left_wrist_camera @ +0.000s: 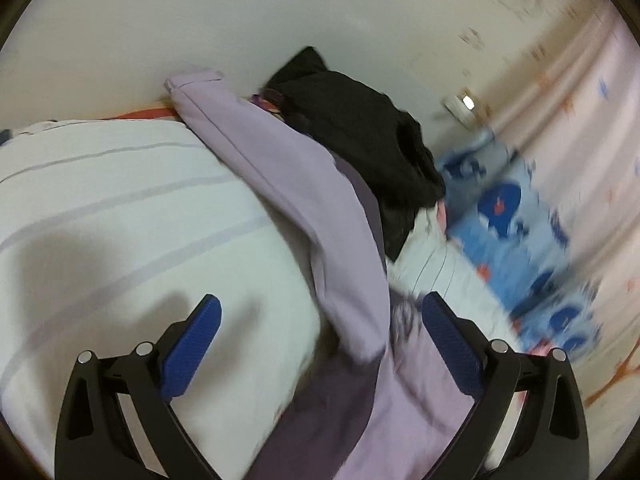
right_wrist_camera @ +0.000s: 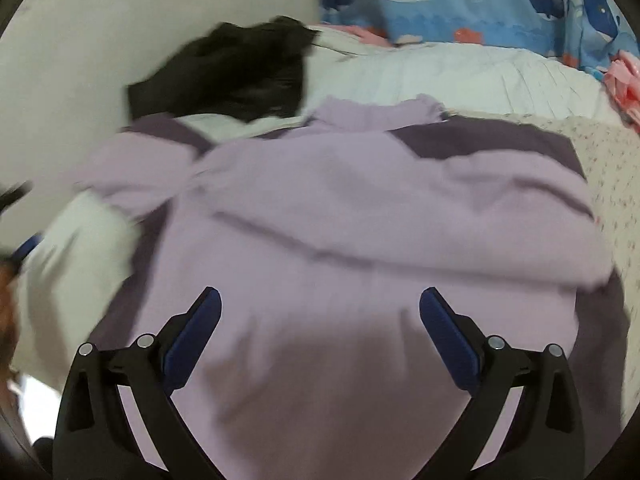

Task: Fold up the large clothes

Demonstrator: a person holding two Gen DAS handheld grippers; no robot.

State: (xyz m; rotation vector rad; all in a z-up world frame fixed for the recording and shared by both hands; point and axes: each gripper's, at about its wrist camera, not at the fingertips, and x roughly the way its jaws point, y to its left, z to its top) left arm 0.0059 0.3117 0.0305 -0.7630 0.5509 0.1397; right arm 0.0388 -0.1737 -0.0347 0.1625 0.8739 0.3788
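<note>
A lilac top with dark purple panels (right_wrist_camera: 352, 216) lies spread on the bed, collar toward the far side. In the left wrist view its sleeve (left_wrist_camera: 304, 188) runs from the wall down between my fingers. My left gripper (left_wrist_camera: 320, 320) is open, with the sleeve's lower part passing between its blue pads, not clamped. My right gripper (right_wrist_camera: 320, 312) is open above the top's lower body and holds nothing. The left gripper's blue tip also shows at the left edge of the right wrist view (right_wrist_camera: 26, 248).
A black garment (right_wrist_camera: 236, 76) lies crumpled by the wall, also in the left wrist view (left_wrist_camera: 360, 140). White striped bedding (left_wrist_camera: 120, 208) covers the bed. A blue whale-print pillow (right_wrist_camera: 480, 0) and a pink cloth (right_wrist_camera: 624, 84) lie at the far side. A curtain (left_wrist_camera: 592, 160) hangs right.
</note>
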